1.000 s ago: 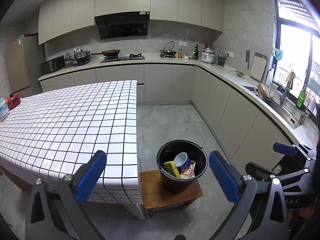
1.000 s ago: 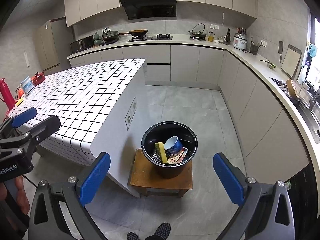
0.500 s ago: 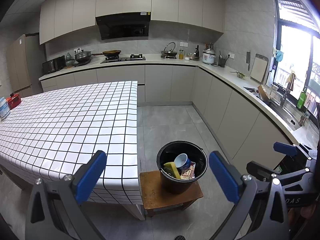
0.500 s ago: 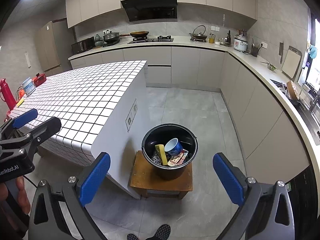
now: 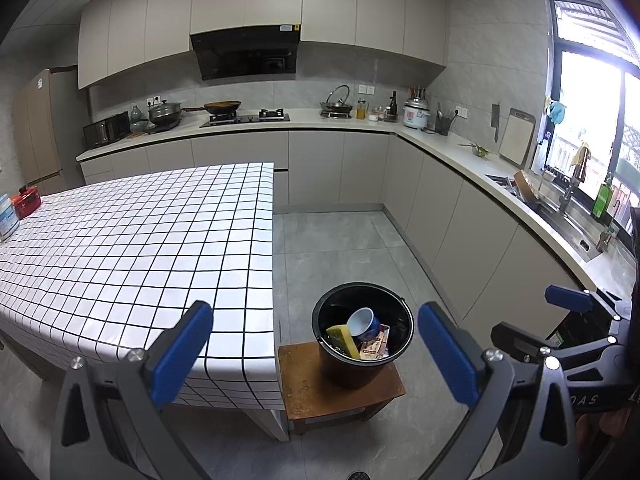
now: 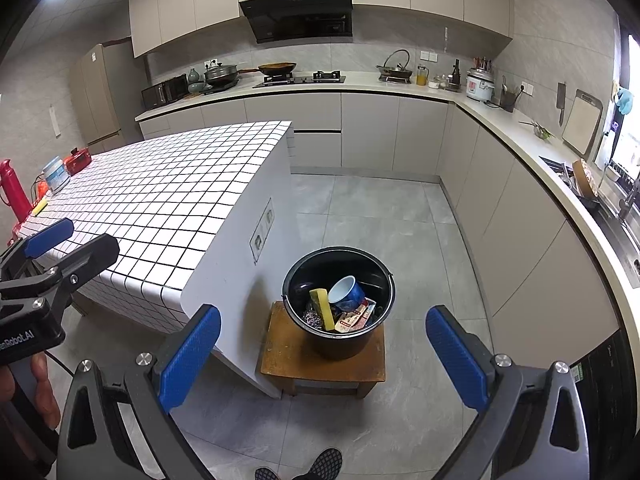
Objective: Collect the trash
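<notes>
Home kitchen: hob (image 5: pixel 245 117), sink (image 5: pixel 568 220), cabinets (image 5: pixel 340 4).

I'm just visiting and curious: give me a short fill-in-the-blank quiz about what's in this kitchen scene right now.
1. The black bucket stands on a small wooden ____.
2. The cup lying inside the bucket is ____ in colour.
3. Left gripper and right gripper both have their jaws ____, holding nothing.
4. The table beside the bucket has a white cover with a black ____ pattern.

Missing words: stool; blue; open; grid

grey tile floor (image 6: pixel 380 208) — beige cabinets (image 5: pixel 360 168) | bright window (image 5: pixel 592 120)
</notes>
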`<state>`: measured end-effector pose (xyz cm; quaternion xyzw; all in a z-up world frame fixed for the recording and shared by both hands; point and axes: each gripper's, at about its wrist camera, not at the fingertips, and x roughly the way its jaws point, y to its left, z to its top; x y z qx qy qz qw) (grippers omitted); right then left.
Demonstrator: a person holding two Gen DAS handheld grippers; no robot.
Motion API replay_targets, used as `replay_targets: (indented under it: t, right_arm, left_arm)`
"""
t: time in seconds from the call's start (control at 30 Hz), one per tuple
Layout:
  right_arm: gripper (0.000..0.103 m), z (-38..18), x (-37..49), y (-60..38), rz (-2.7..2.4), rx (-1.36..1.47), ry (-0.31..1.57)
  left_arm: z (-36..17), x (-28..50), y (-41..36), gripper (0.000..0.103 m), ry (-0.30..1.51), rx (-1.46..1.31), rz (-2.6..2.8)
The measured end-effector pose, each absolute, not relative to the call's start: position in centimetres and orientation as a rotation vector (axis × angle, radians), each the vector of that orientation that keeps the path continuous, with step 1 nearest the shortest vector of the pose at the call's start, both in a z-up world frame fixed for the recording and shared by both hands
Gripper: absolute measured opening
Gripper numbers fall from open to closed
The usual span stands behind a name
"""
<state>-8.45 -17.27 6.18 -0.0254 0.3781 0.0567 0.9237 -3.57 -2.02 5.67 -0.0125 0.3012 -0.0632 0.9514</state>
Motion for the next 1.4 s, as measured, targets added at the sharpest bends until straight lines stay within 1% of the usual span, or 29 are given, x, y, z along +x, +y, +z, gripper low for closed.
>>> replay_targets:
  t: [1.4]
  right_arm:
    - [0.103, 6.02, -8.47, -16.42, 0.118, -0.066, 0.767]
  left_arm:
    - [5.17, -3.63, -1.55, 0.103, 0.595, -0.030, -0.159]
